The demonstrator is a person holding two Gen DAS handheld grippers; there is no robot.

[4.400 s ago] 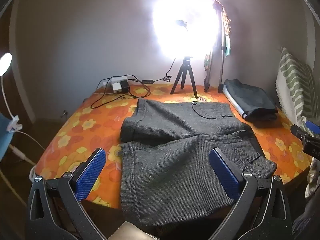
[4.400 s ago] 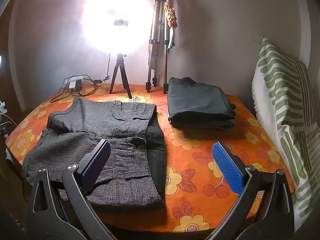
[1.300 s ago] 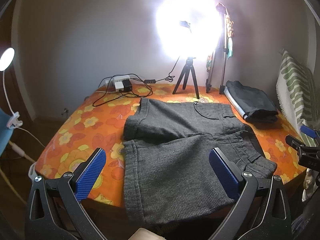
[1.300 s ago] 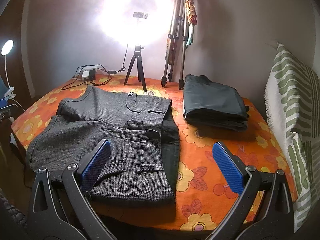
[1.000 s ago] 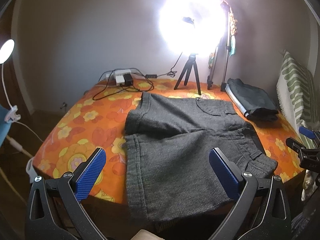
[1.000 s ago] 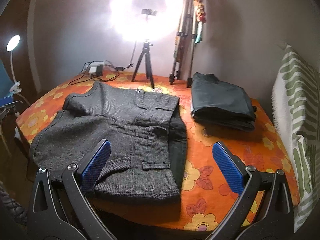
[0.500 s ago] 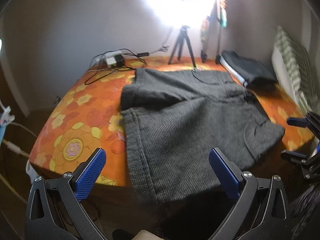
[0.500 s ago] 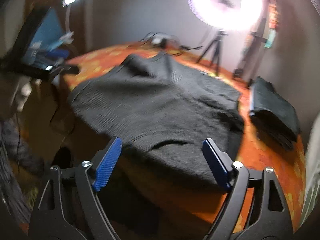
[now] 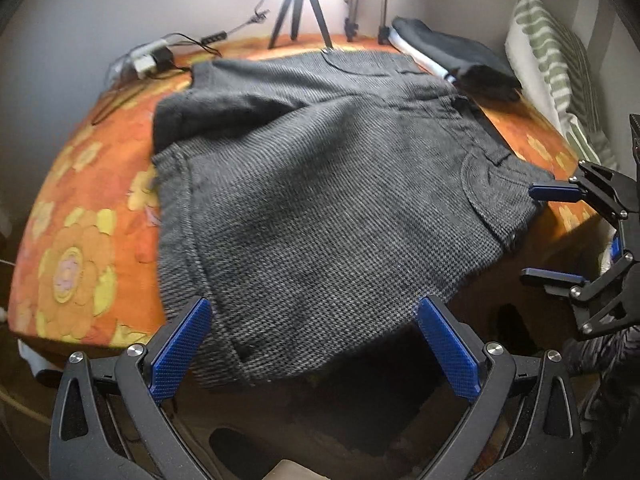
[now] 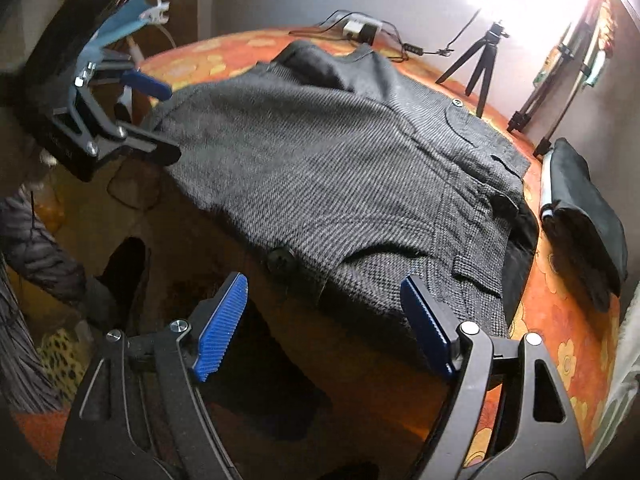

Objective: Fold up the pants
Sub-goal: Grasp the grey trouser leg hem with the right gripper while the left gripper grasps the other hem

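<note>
Grey woven shorts [image 9: 320, 184] lie spread on a table with an orange flowered cloth [image 9: 76, 240], the near leg hanging over the front edge. They also show in the right wrist view [image 10: 340, 168]. My left gripper [image 9: 316, 340] is open, just before the hem of the near leg. My right gripper [image 10: 324, 316] is open at the waistband corner near a black button [image 10: 280, 258]. The right gripper also shows in the left wrist view [image 9: 552, 232], and the left gripper in the right wrist view [image 10: 156, 116].
A folded dark garment [image 9: 460, 56] lies at the far right of the table. A small tripod [image 9: 300, 8] with a ring light and a power strip with cables [image 9: 148, 60] stand at the back. A striped pillow [image 9: 560, 60] is on the right.
Both grippers have dropped and moved in close to the near edge of the shorts. The right gripper has swung left, facing the waistband corner. Both stay open.
</note>
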